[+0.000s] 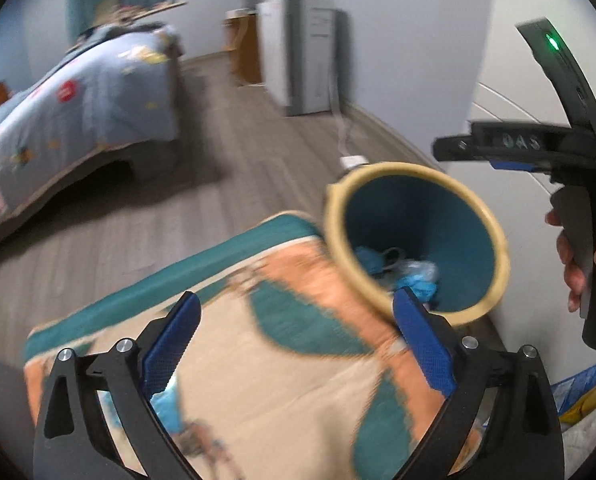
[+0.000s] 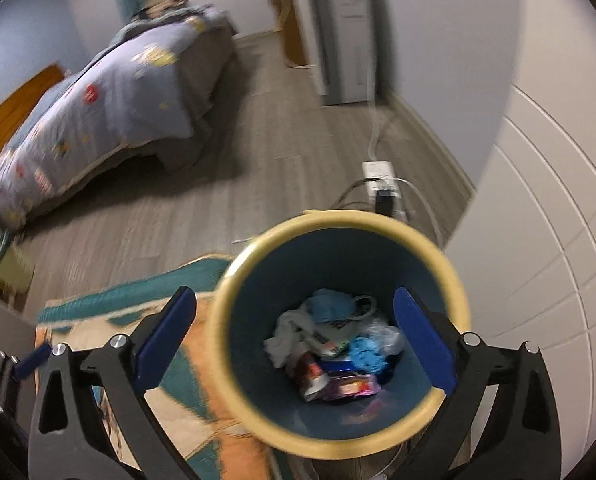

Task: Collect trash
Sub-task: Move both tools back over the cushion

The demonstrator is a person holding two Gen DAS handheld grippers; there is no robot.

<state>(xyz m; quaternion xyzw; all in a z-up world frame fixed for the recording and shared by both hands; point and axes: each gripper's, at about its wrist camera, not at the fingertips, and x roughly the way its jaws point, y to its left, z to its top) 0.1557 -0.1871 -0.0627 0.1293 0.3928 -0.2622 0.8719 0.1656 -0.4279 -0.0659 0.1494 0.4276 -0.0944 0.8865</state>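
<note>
A round trash bin [image 2: 340, 436] with a cream rim and teal inside stands on the floor by the white wall; it also shows in the left wrist view [image 1: 478, 216]. It holds a pile of trash [image 2: 334, 348]: blue and white crumpled pieces, wrappers and plastic. My right gripper [image 2: 293, 344] is open and empty right above the bin's mouth. My left gripper [image 1: 298, 344] is open and empty over the patterned rug [image 1: 257, 360], left of the bin. A blue scrap [image 1: 167, 406] lies on the rug near my left finger. The right gripper's body [image 1: 558, 148] shows at the right of the left view.
A bed [image 1: 77, 92] with a blue quilt stands at the left. A white cabinet [image 1: 298, 52] stands against the far wall. A power strip [image 2: 380, 180] with cables lies on the wood floor behind the bin. A blue and yellow package [image 1: 578, 392] lies at the right.
</note>
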